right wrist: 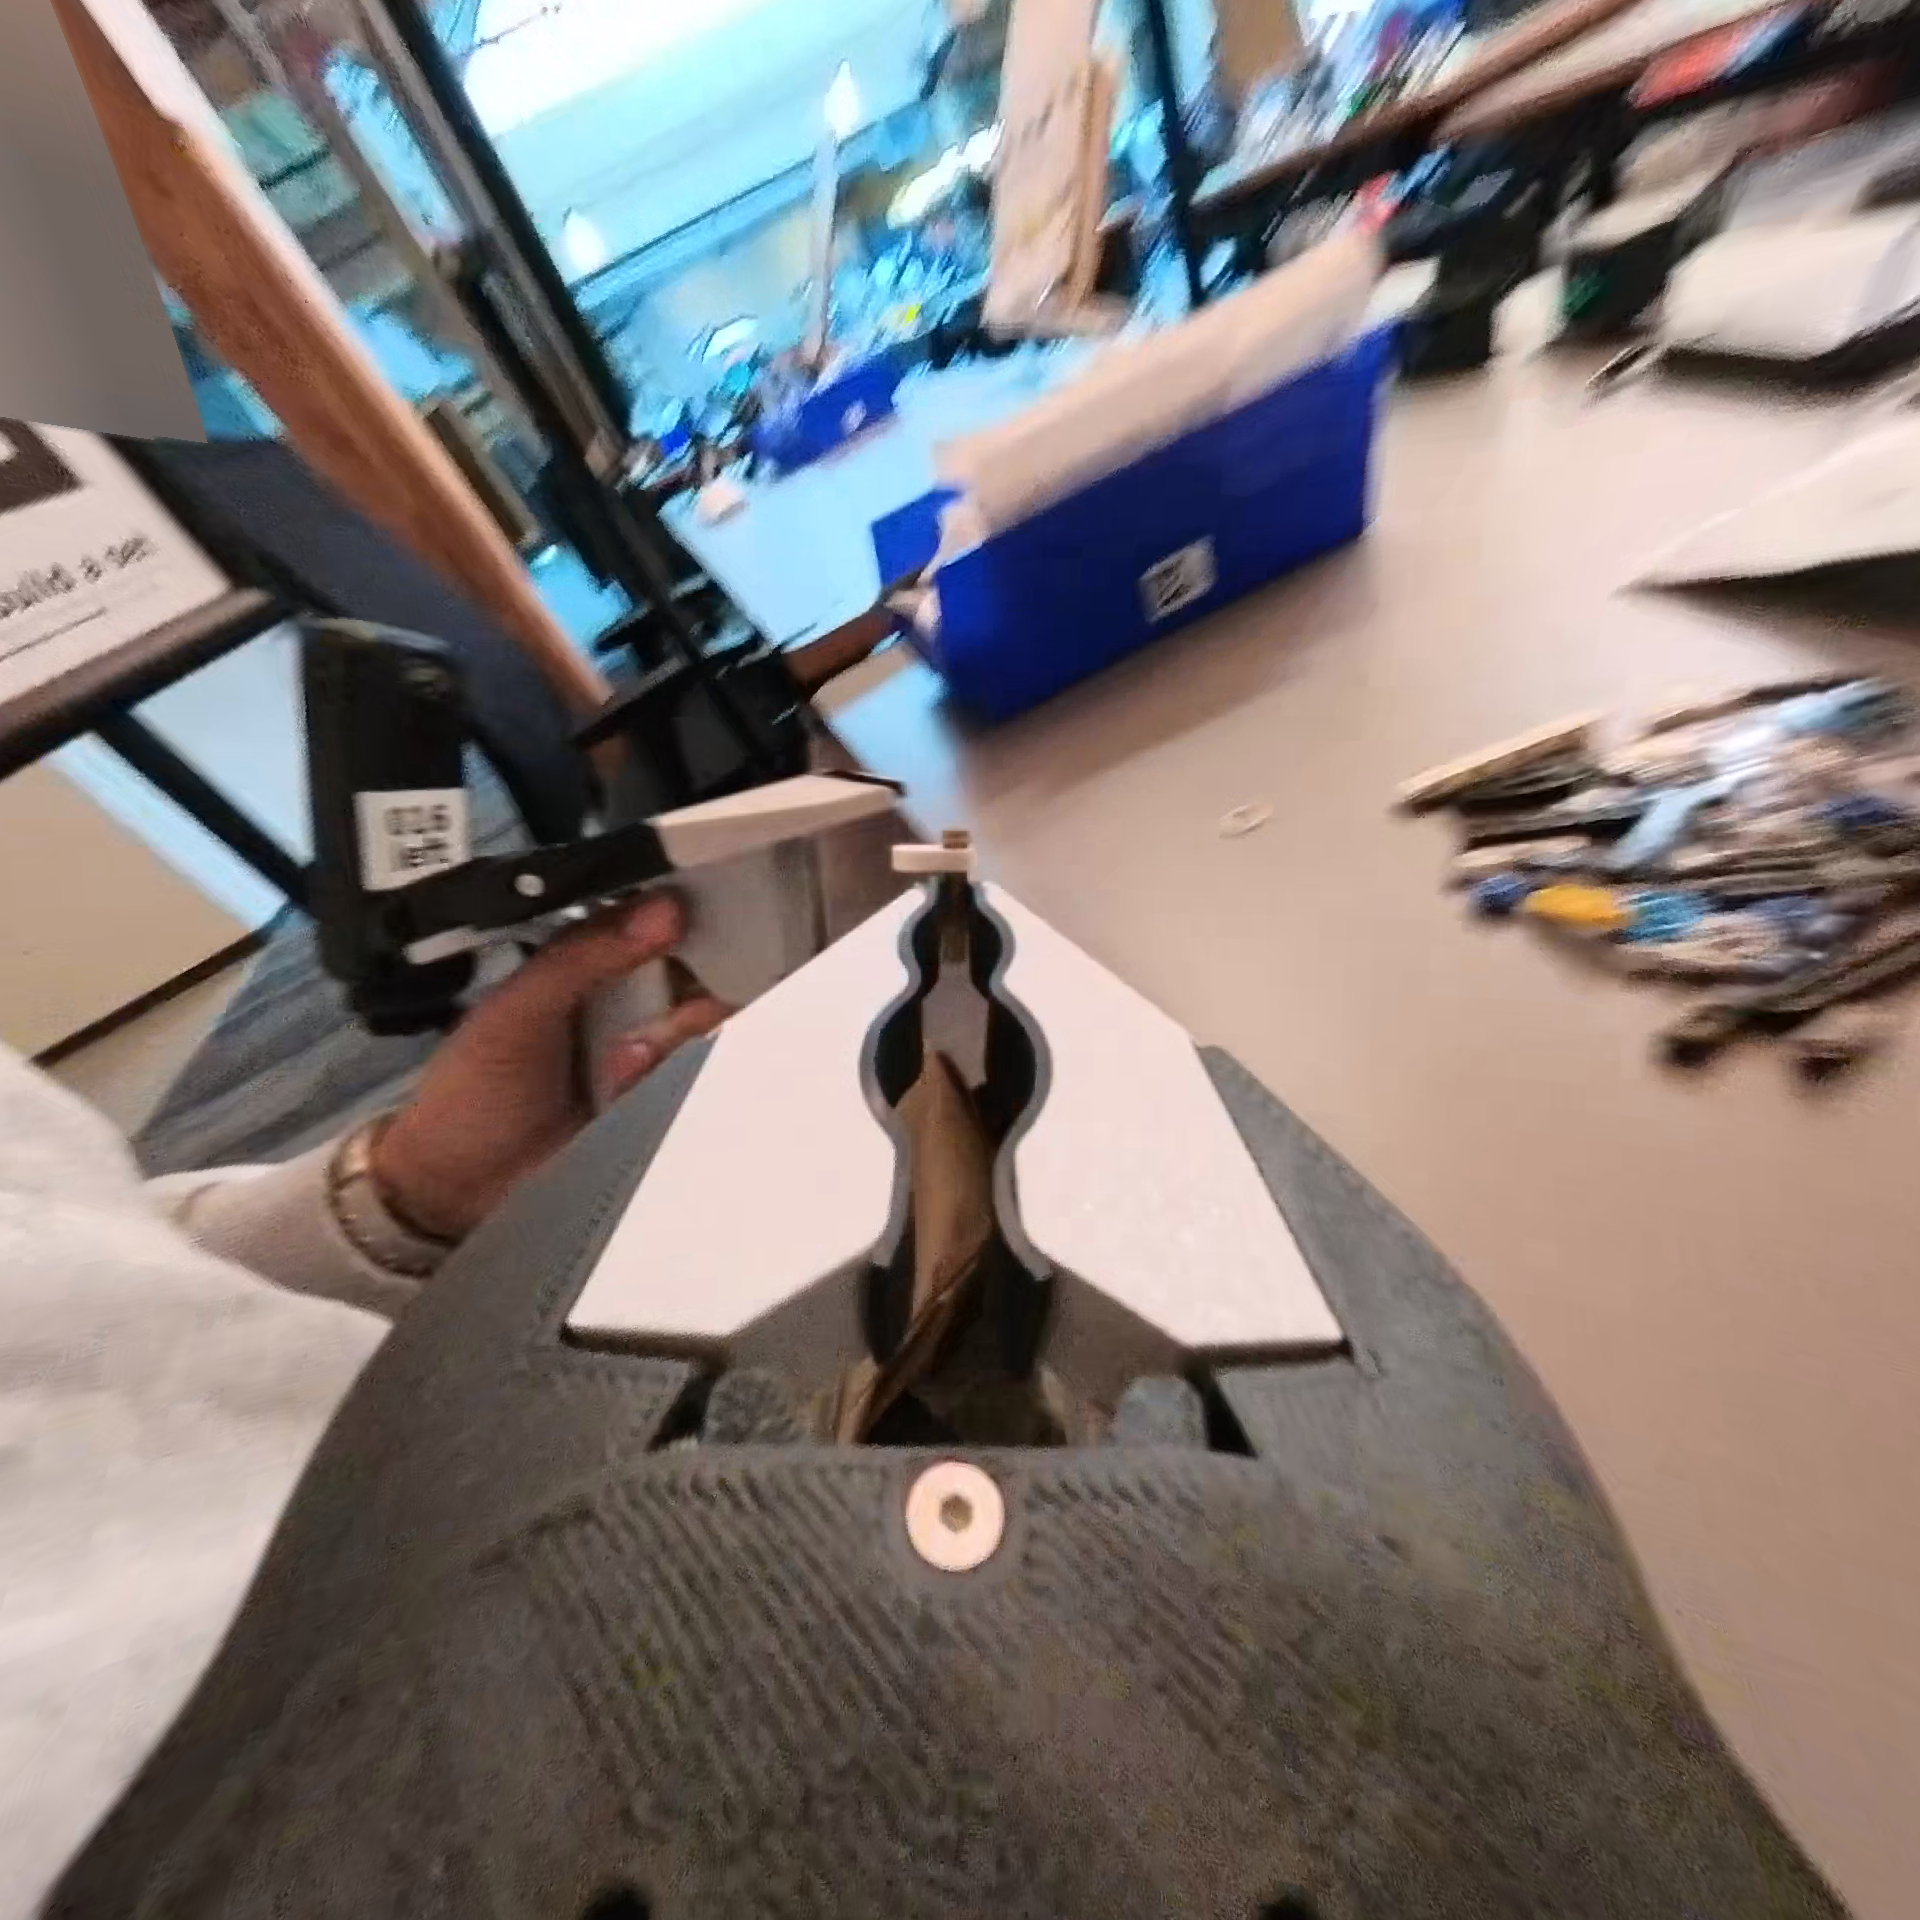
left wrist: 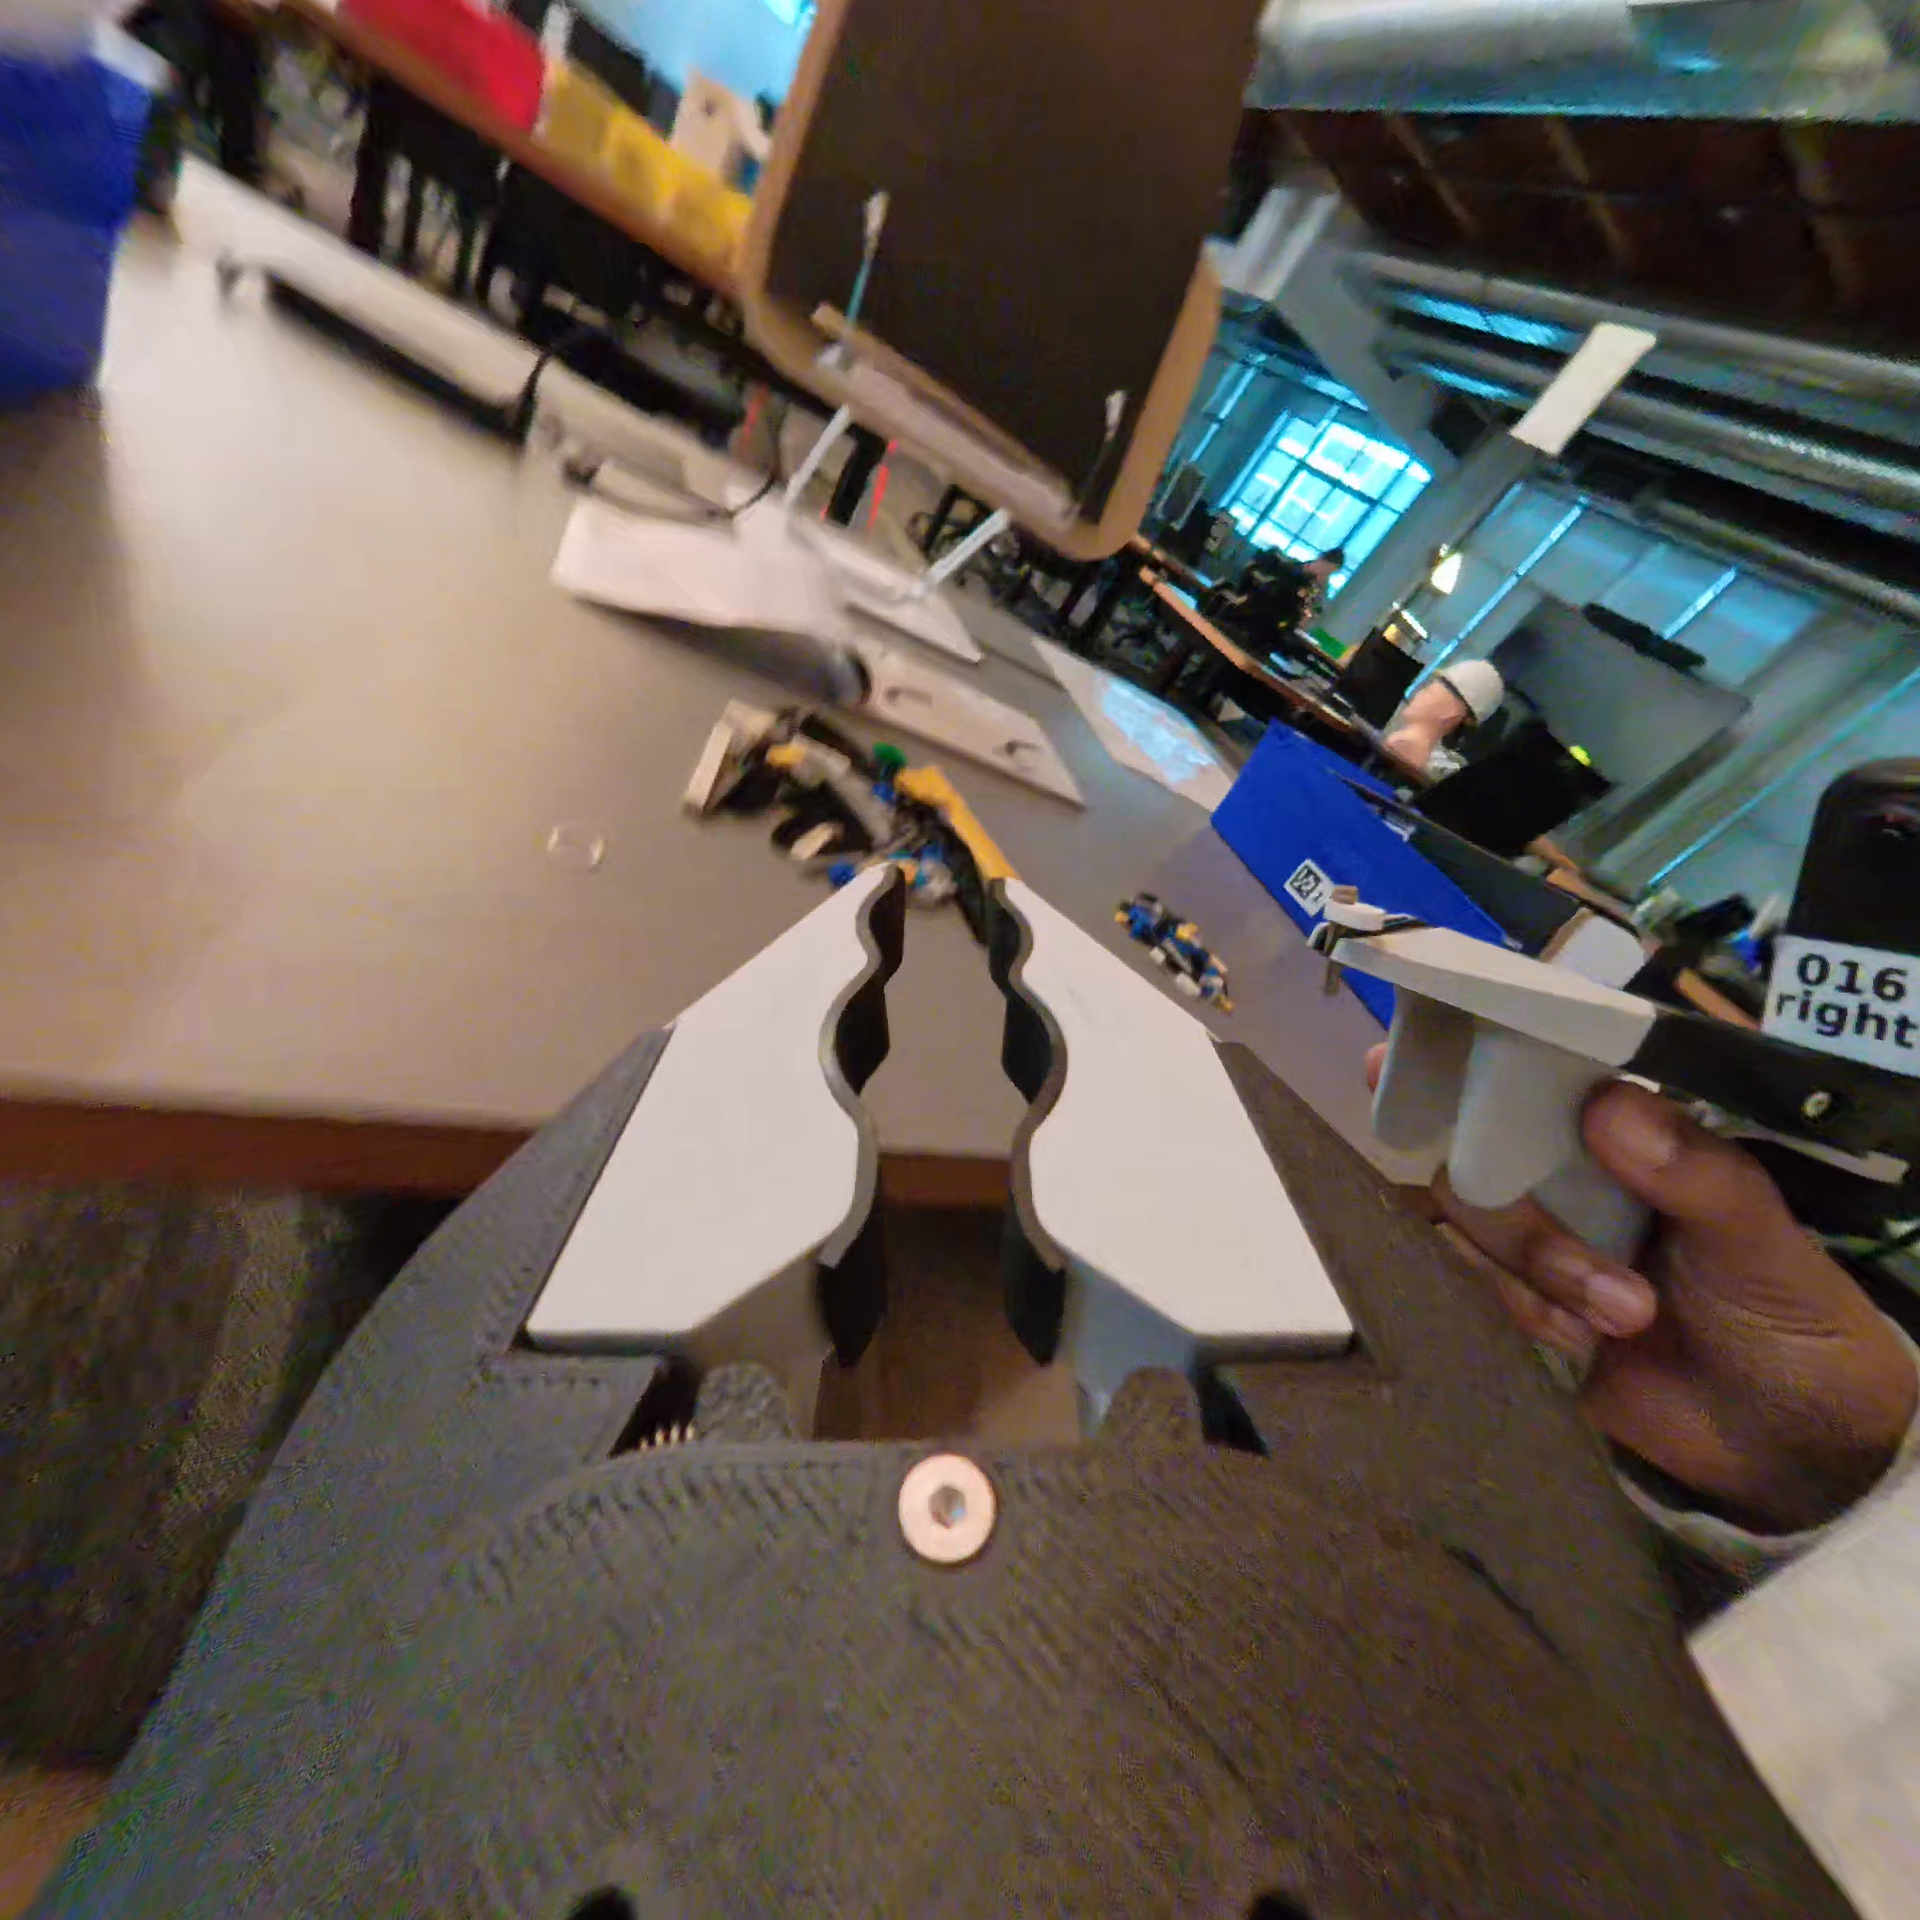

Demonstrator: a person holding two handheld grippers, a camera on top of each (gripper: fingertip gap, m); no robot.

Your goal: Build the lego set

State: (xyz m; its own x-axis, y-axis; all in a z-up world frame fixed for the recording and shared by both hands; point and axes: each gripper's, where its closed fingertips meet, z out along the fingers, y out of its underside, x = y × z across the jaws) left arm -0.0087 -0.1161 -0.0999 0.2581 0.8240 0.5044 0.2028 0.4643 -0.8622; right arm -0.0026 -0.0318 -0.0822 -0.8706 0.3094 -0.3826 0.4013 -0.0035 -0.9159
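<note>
My left gripper (left wrist: 943,888) is open and empty, held over the table's near edge and pointing at a pile of loose lego pieces (left wrist: 862,810). A small blue, white and yellow lego assembly (left wrist: 1174,951) lies right of the pile. My right gripper (right wrist: 940,878) is shut on a small white lego piece (right wrist: 933,855) with a thin pin in it, held in the air. It also shows in the left wrist view (left wrist: 1340,930), to the right. The left gripper (right wrist: 831,810) shows at the left of the right wrist view. The blurred pile (right wrist: 1704,831) lies to the right.
A blue box (left wrist: 1340,873) (right wrist: 1143,540) stands on the grey table (left wrist: 312,727) beyond the pieces. White sheets and a stand (left wrist: 727,561) lie behind the pile. A small clear ring (right wrist: 1244,818) lies on the table. The wooden table edge (left wrist: 312,1132) runs below my left gripper. There is about 9 cm between the tips of the two grippers.
</note>
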